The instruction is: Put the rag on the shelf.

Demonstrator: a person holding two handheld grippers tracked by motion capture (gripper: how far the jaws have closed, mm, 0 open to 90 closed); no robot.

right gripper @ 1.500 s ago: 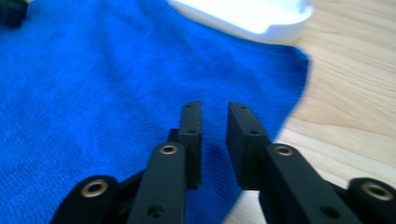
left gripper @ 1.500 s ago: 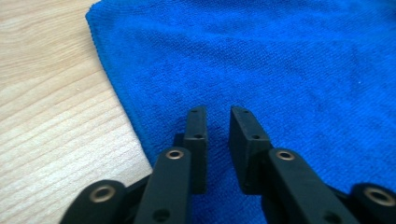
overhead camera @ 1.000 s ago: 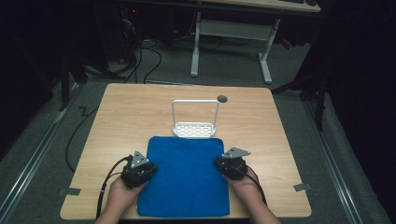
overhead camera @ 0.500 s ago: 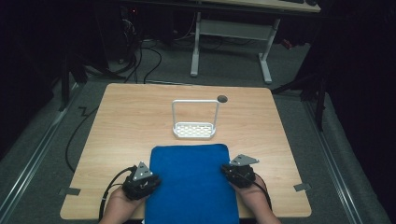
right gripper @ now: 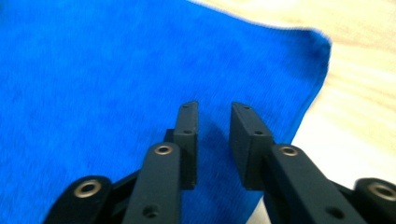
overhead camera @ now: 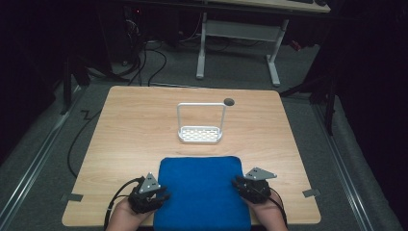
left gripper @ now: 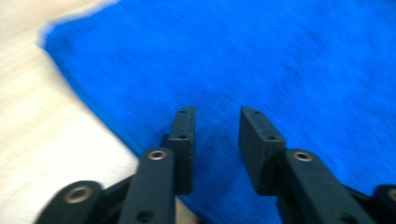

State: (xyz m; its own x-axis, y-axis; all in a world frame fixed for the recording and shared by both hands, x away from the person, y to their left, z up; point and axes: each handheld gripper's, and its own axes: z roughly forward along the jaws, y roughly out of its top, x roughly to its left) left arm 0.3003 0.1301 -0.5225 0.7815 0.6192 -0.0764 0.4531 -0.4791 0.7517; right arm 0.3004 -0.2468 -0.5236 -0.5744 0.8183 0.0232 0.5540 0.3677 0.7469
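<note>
Where the wooden table (overhead camera: pixel 134 130) stands lit on a dark floor, a blue cloth (overhead camera: pixel 202 192) lies flat on its near half, the cloth's near edge at the table's front edge, and a white wire rack (overhead camera: pixel 200 126) stands just beyond the cloth's far edge. The left gripper (overhead camera: pixel 161 196) sits at the cloth's left edge and the right gripper (overhead camera: pixel 239 184) at its right edge, each in a hand. Both have just been opening, their jaws now parted above the cloth with nothing pinched between them.
</note>
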